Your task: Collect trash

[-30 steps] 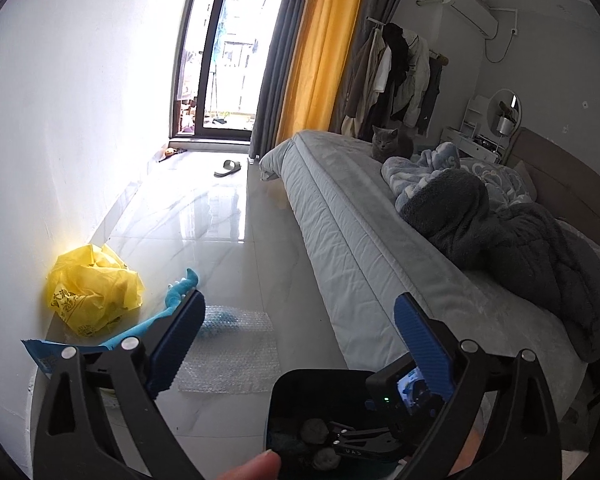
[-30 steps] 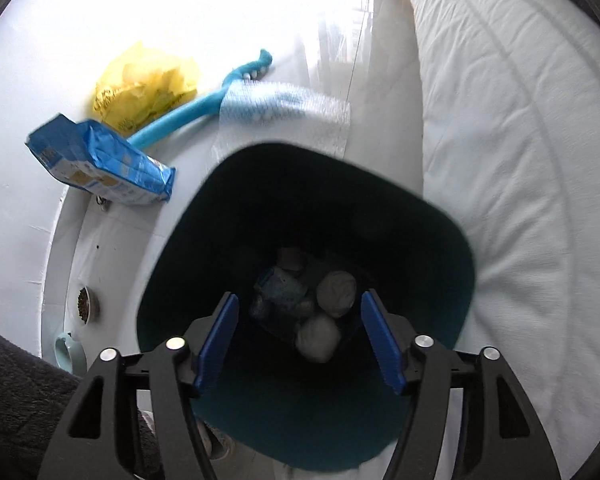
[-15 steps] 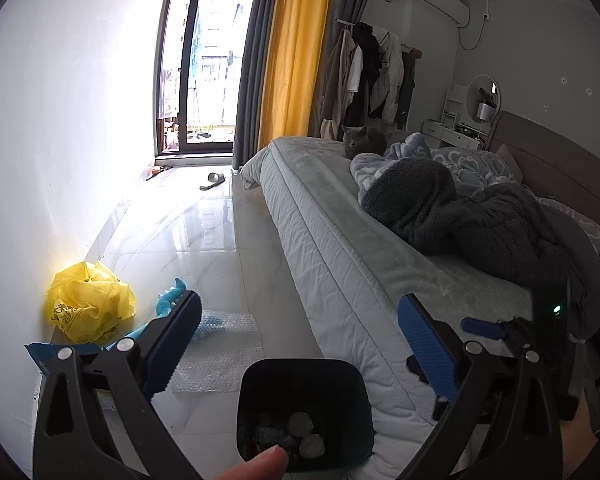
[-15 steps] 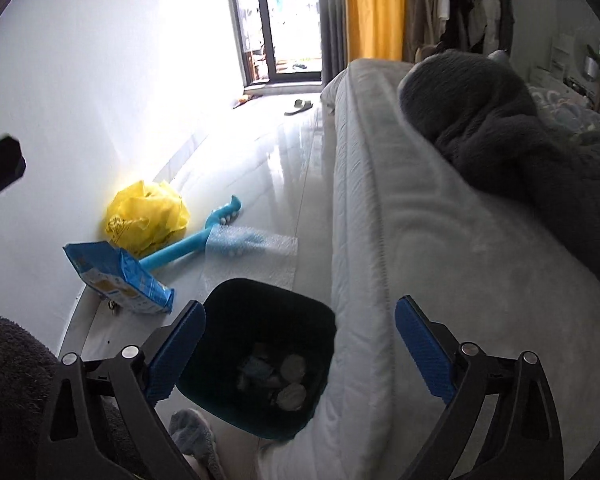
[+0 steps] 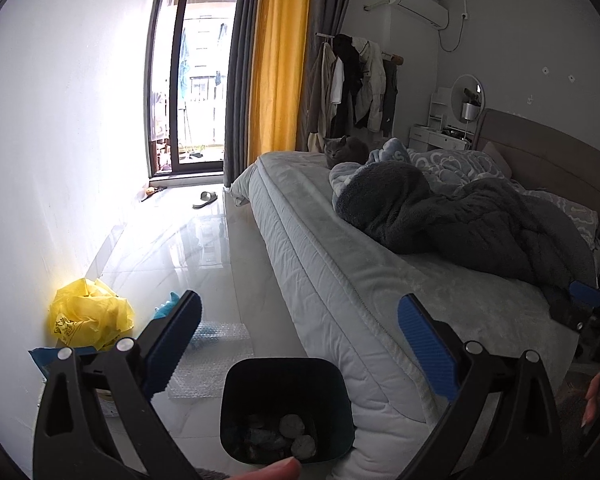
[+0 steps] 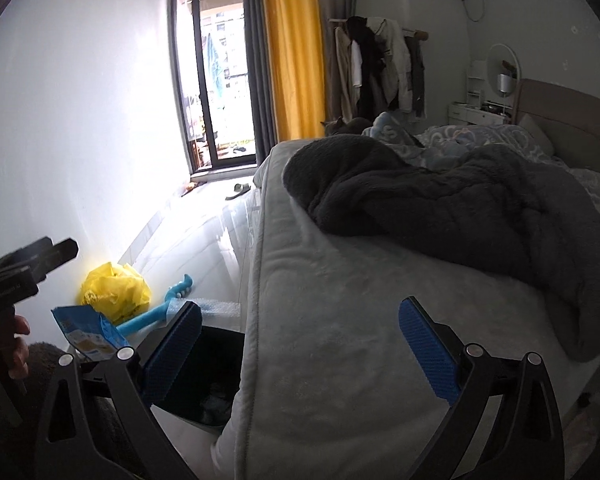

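A dark trash bin (image 5: 286, 404) stands on the floor beside the bed and holds several crumpled wads (image 5: 292, 426); in the right wrist view the bin (image 6: 216, 364) is partly hidden by the mattress. My left gripper (image 5: 298, 340) is open and empty, raised above the bin. My right gripper (image 6: 300, 344) is open and empty over the mattress edge. On the floor by the wall lie a yellow plastic bag (image 5: 90, 318), a blue snack bag (image 6: 88, 334), a sheet of bubble wrap (image 5: 210, 354) and a blue plastic toy (image 6: 168, 310).
A bed (image 5: 340, 280) with a grey blanket (image 5: 460, 224) fills the right side; a grey cat (image 5: 344, 150) sits at its far end. A white wall (image 5: 60, 160) runs along the left. A slipper (image 5: 205, 199) lies near the balcony door (image 5: 196, 100).
Both grippers have risen and drawn back from the bin. The right gripper, which looked straight down into the bin, now looks level across the bed. Both stay open and empty.
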A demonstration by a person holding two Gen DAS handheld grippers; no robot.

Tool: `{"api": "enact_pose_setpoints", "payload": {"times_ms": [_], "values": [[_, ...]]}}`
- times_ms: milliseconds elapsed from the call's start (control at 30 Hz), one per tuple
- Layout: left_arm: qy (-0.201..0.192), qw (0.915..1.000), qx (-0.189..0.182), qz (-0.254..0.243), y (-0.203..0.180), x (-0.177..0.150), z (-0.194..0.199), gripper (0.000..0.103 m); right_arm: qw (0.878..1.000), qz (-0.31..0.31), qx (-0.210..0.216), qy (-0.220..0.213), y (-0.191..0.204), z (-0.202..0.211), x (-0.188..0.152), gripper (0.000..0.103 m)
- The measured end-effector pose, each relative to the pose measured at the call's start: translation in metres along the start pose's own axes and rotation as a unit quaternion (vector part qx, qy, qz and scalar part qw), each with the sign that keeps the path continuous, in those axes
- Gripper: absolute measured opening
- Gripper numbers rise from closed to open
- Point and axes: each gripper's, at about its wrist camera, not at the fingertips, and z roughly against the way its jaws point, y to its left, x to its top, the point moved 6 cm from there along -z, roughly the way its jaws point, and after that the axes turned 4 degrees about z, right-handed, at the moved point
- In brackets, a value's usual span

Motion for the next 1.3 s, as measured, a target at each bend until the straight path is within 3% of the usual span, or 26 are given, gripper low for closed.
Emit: {"api": "enact_pose_setpoints", "payload": {"times_ms": [333, 467, 633, 967, 1300], "values": [[0.006, 0.9996, -0.020, -0.020, -0.018, -0.011, 0.009, 0.100, 0.996, -0.003, -0.083, -0.025, -0.050, 0.063, -0.024, 0.100], [0.012, 0.9989, -0.021, -0.040, -0.029, -0.033, 0.006, 0.100, 0.993, 0.007, -0.109, -0.035, -0.062, 0.074, -0.046, 0.100], [0.011, 0.9989, -0.025, -0.038, -0.031, -0.037, 0.006, 0.100, 0.994, -0.024, -0.095, -0.050, -0.077, 0.081, -0.054, 0.100], [0.014, 0.9979, -0.035, -0.053, -0.035, -0.043, 0.007, 0.100, 0.997, -0.021, -0.055, -0.055, -0.070, 0.085, -0.057, 0.100], [0.008, 0.9971, -0.051, -0.056, -0.038, -0.043, 0.011, 0.100, 0.997, -0.017, -0.058, -0.042, -0.067, 0.080, -0.055, 0.100]]}}
